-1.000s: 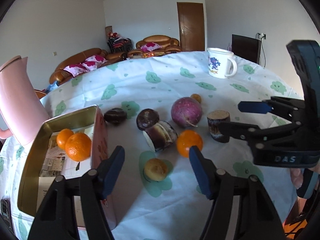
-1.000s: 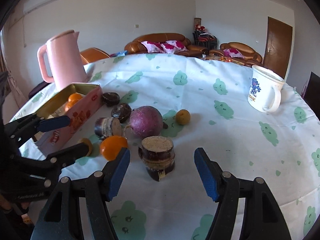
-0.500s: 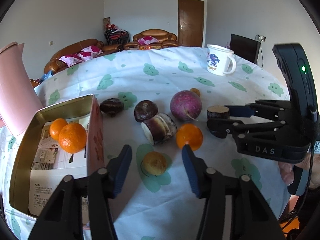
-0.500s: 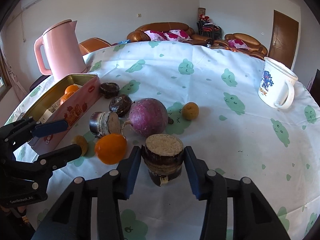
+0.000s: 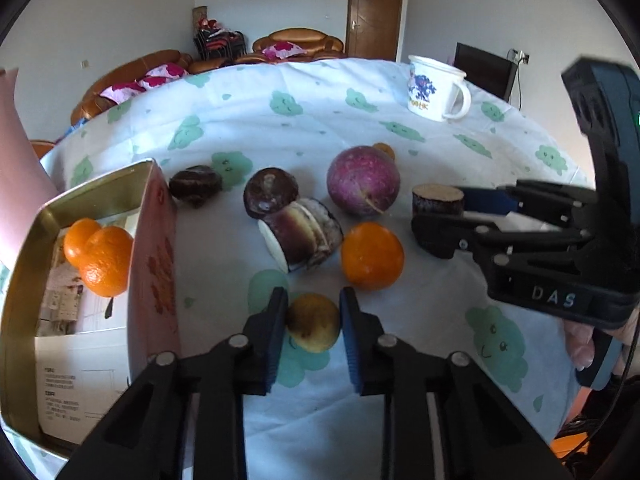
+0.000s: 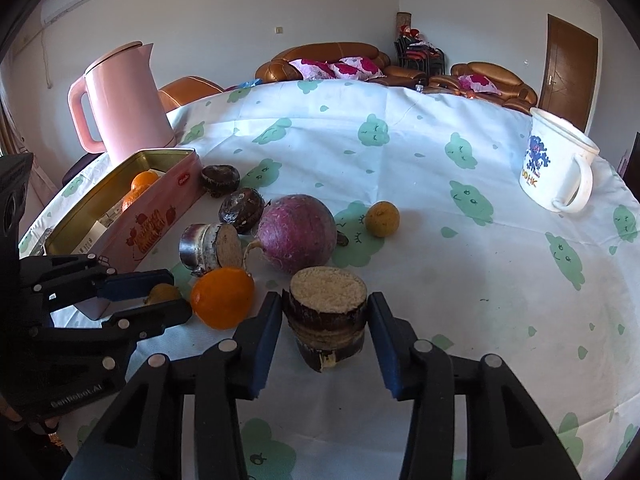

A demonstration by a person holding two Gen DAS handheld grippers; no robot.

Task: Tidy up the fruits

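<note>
A small yellow fruit [image 5: 313, 324] lies on the cloud-print tablecloth, and my left gripper [image 5: 313, 308] is shut on it, a pad pressed on each side. My right gripper [image 6: 325, 320] is shut on an upright dark cane piece [image 6: 328, 288] with a pale cut top. In the left wrist view the right gripper [image 5: 444, 216] comes in from the right. An orange [image 5: 372, 256], a purple radish [image 5: 362, 184] and a lying cane piece [image 5: 304, 236] sit between the two grippers. The open tin box [image 5: 92, 196] at the left holds two oranges [image 5: 106, 266].
Two dark round fruits [image 5: 270, 196] [image 5: 196, 190] lie beside the tin. Another small yellow fruit [image 6: 382, 218] sits behind the radish. A white mug [image 6: 556, 168] stands at the far right, and a pink kettle [image 6: 124, 100] behind the tin.
Both grippers went from wide open to shut: the left closed on the yellow fruit, the right on the upright cane piece. Neither hand shifted much.
</note>
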